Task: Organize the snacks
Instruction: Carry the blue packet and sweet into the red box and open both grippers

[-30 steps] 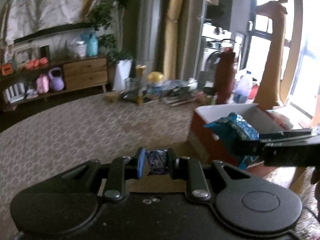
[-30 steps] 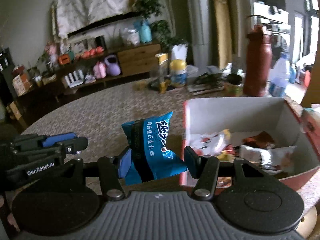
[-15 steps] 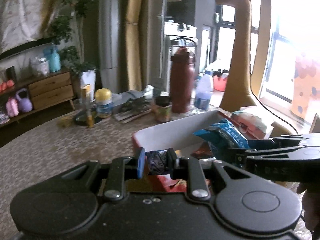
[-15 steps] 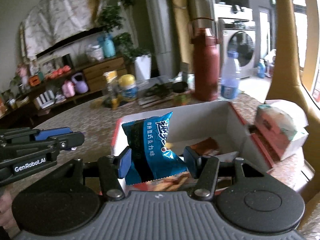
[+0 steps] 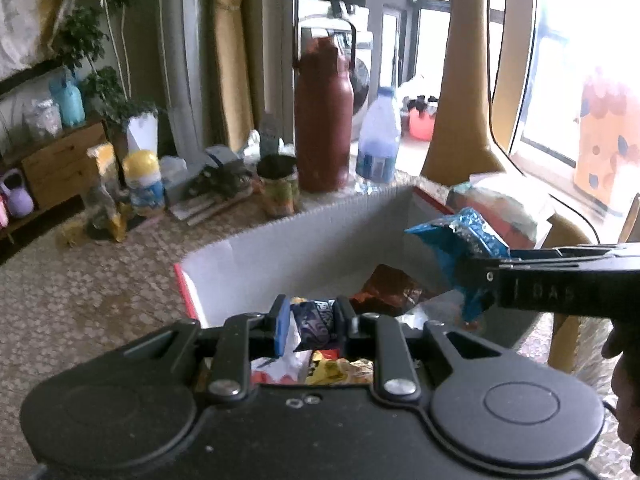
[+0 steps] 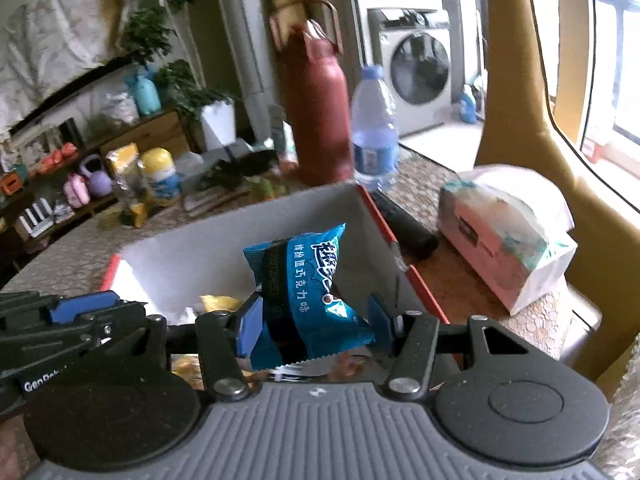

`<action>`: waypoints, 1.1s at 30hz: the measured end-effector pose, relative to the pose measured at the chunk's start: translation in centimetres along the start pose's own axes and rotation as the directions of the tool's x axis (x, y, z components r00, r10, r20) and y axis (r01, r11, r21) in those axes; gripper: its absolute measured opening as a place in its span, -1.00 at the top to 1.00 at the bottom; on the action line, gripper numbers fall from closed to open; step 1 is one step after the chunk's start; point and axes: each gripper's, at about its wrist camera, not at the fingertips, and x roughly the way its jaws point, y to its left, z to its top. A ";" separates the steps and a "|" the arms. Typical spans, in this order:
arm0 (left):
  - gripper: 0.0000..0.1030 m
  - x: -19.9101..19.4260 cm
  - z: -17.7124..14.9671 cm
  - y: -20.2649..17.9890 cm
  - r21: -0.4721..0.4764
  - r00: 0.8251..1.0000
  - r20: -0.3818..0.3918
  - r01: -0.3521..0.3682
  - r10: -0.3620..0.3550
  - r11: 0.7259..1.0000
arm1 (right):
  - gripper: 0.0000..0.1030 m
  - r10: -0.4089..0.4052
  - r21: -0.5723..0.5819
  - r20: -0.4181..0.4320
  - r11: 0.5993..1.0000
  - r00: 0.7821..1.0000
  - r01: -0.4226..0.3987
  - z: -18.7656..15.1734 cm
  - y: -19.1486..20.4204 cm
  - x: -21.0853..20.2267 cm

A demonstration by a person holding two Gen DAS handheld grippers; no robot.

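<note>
My left gripper [image 5: 309,322] is shut on a small dark purple snack packet [image 5: 316,322] and holds it over the near end of the red box with a white inside [image 5: 304,240]. My right gripper [image 6: 310,322] is shut on a blue snack bag [image 6: 304,292] and holds it over the same box [image 6: 224,248]. The right gripper and its blue bag [image 5: 460,252] show at the right of the left wrist view. The left gripper [image 6: 80,320] shows at the left of the right wrist view. Several snack packets lie in the box, among them a brown one [image 5: 390,290] and a yellow one [image 5: 340,370].
A tall red flask [image 5: 324,120], a water bottle [image 5: 378,140] and a small jar [image 5: 278,188] stand behind the box. A tissue pack [image 6: 504,232] and a black remote [image 6: 404,226] lie to its right. A yellow canister [image 5: 142,182] and clutter sit at the far left.
Both grippers have swung right and forward with their packets and now hang over the open box. The box fills more of both views.
</note>
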 end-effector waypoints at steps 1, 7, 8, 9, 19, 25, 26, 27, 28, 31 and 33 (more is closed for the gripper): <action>0.60 0.6 0.0 -0.2 0.002 1.000 -0.010 -0.001 0.002 1.000 | -0.08 -0.004 0.002 -0.009 1.000 1.000 0.004 -0.1 -0.2 0.5; 0.60 3.3 -0.2 -0.7 0.024 0.998 -0.061 -0.004 0.005 1.000 | -0.08 -0.013 -0.003 -0.038 1.000 0.999 0.013 -0.6 -0.1 2.2; 0.60 3.6 -0.2 -0.7 0.028 0.997 -0.071 -0.004 0.006 1.000 | -0.08 -0.012 -0.009 -0.043 1.000 0.999 0.011 -0.6 0.1 2.3; 0.60 3.9 -0.2 -0.8 0.030 0.997 -0.077 -0.006 0.008 1.000 | -0.08 -0.012 -0.017 -0.049 1.000 0.999 0.011 -0.7 0.3 2.5; 0.51 6.1 -0.9 -1.2 0.049 0.981 -0.192 0.023 -0.013 0.999 | -0.09 -0.015 -0.022 -0.086 1.000 0.996 0.013 -1.6 0.6 3.4; 0.41 6.1 -1.2 -1.0 0.035 0.979 -0.202 0.022 -0.014 0.999 | -0.10 -0.007 -0.026 -0.086 1.000 0.996 0.005 -2.0 0.7 3.0; 0.39 6.0 -1.2 -0.9 0.029 0.979 -0.201 0.025 -0.019 0.999 | -0.10 -0.005 -0.026 -0.086 1.000 0.996 0.003 -2.0 0.7 2.9; 0.32 5.9 -1.2 -0.9 0.022 0.980 -0.199 0.029 -0.024 0.999 | -0.10 -0.002 -0.024 -0.086 1.000 0.996 0.000 -2.0 0.7 2.8; 0.25 5.7 -1.1 -0.8 0.018 0.980 -0.196 0.029 -0.025 0.999 | -0.10 0.000 -0.022 -0.085 1.000 0.996 -0.002 -2.0 0.7 2.7; -0.35 4.9 -1.1 -0.8 0.019 0.985 -0.171 0.005 -0.002 1.000 | -0.16 0.007 -0.016 -0.078 1.000 0.997 -0.008 -2.0 0.7 2.2; -0.37 4.5 -1.0 -0.7 0.022 0.988 -0.157 0.000 0.004 1.000 | -0.36 0.018 -0.008 -0.063 1.000 0.998 -0.018 -2.1 0.6 1.6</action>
